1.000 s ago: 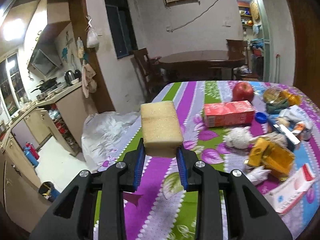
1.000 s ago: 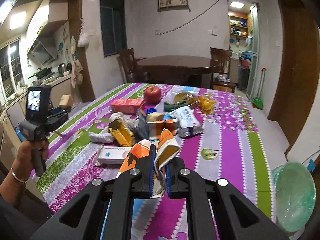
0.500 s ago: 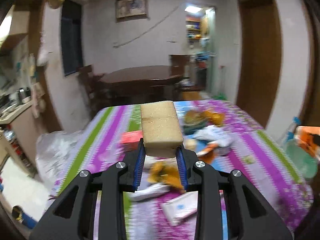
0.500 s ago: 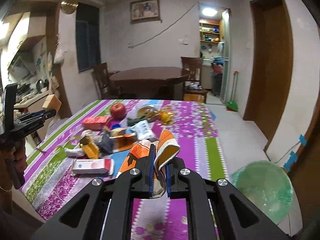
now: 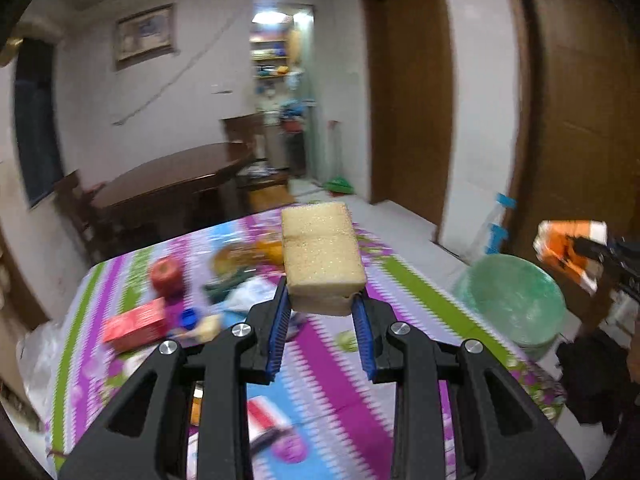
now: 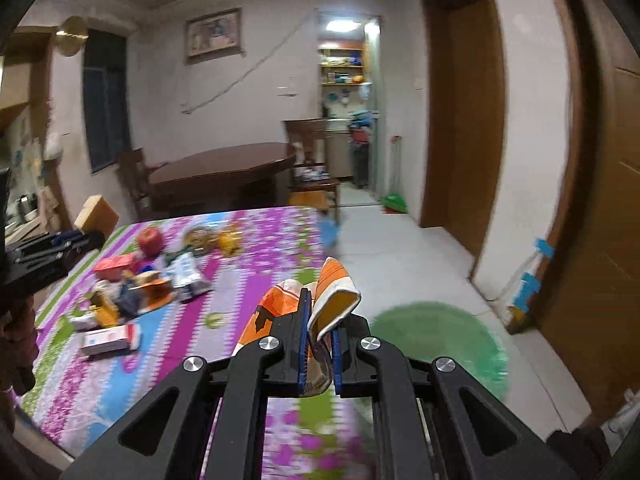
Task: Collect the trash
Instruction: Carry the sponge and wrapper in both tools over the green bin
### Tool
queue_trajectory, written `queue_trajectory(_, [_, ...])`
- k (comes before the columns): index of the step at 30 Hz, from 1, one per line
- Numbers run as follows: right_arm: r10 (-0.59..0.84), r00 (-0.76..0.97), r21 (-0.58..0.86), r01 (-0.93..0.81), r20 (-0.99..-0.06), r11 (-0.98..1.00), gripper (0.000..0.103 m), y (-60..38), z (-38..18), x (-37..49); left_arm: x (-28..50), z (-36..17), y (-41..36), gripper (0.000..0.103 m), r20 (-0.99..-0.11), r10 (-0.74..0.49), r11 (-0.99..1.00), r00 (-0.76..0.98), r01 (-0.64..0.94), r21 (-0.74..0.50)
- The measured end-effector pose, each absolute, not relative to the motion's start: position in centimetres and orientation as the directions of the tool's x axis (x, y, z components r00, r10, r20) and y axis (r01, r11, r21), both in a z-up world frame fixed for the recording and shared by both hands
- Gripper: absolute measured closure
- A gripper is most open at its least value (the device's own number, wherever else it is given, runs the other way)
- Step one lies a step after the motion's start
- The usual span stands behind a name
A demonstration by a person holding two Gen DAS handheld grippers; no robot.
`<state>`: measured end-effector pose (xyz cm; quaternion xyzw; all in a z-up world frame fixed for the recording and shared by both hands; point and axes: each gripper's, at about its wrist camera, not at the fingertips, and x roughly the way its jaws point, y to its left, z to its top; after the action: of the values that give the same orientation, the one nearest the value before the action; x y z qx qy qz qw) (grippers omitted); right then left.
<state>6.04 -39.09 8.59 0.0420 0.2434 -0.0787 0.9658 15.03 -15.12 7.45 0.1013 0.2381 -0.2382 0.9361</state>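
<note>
My left gripper [image 5: 322, 320] is shut on a yellow sponge [image 5: 322, 258] and holds it above the table with the striped floral cloth [image 5: 416, 292]. My right gripper [image 6: 320, 344] is shut on a crumpled orange and white wrapper [image 6: 328, 304]; the wrapper also shows in the left wrist view [image 5: 568, 250], above a green trash bin [image 5: 514, 304] on the floor right of the table. The bin shows in the right wrist view [image 6: 436, 336] just past the wrapper. The sponge shows at the left in the right wrist view [image 6: 96, 216].
On the table lie a red apple [image 6: 150, 240], a red carton [image 6: 116, 266], a white box [image 6: 108, 340] and several other packets. A dark dining table [image 6: 224, 168] with chairs stands behind. Brown doors [image 6: 464, 120] line the right wall.
Both grippers have swung to the right with their loads. The green bin has come further into both views, and the right gripper with the wrapper is now close over it.
</note>
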Motion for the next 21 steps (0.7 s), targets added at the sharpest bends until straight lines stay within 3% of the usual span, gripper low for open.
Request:
queue_trajectory(5, [-0.234,0.825,0.032,0.292,-0.515,0.956,0.093,-45.1,8.6,5.1,15.6,6.0,-22.6,0.075,-0.545,-0.498,0.778,0.674,0.626,0.063])
queue_trajectory(11, [-0.299,0.706,-0.003,0.388,-0.642,0.922,0.093,-51.6,6.8,6.3,16.8,2.7,-31.6,0.075,-0.628,-0.577,0.638,0.522,0.768,0.053])
queue_trajectory(21, [-0.240,0.555,0.021,0.422,-0.796,0.906,0.093,-58.7,2.4,9.8,19.1,-5.1,-42.4,0.075,-0.762,-0.559,0.471,0.328,0.882,0.034])
